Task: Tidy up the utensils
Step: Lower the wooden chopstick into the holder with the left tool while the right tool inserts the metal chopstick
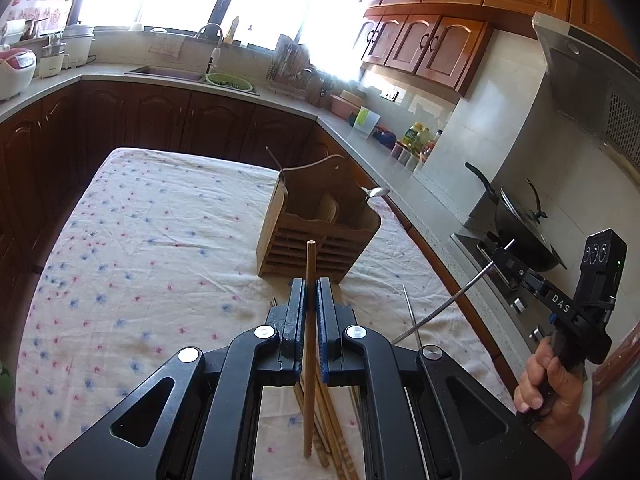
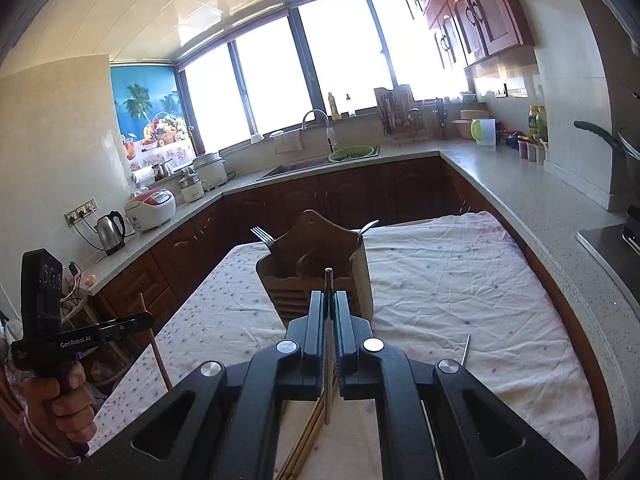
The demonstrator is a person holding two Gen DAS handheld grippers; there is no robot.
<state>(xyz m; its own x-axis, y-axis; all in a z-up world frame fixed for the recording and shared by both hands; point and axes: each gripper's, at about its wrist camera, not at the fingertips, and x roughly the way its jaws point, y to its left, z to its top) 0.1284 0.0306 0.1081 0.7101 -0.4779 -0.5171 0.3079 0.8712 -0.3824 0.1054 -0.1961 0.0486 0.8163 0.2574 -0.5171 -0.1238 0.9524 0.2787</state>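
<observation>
My left tool (image 1: 311, 300) pinches a wooden chopstick (image 1: 309, 344); my right tool (image 2: 329, 312) pinches a metal chopstick (image 2: 327, 344). Both sit short of the wooden holder (image 2: 320, 268), which has a fork (image 2: 263, 236) and spoon (image 1: 374, 193). Loose chopsticks (image 1: 332, 436) remain on the counter (image 1: 152, 240); open room left, edge close right.

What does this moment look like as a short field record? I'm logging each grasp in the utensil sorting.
left gripper: shut on wooden chopstick
right gripper: shut on metal chopstick
wooden caddy: upright on floral tablecloth
in caddy: fork, spoon
on cloth below grippers: loose wooden chopsticks
both held sticks: lifted clear of the cloth, not yet in caddy
</observation>
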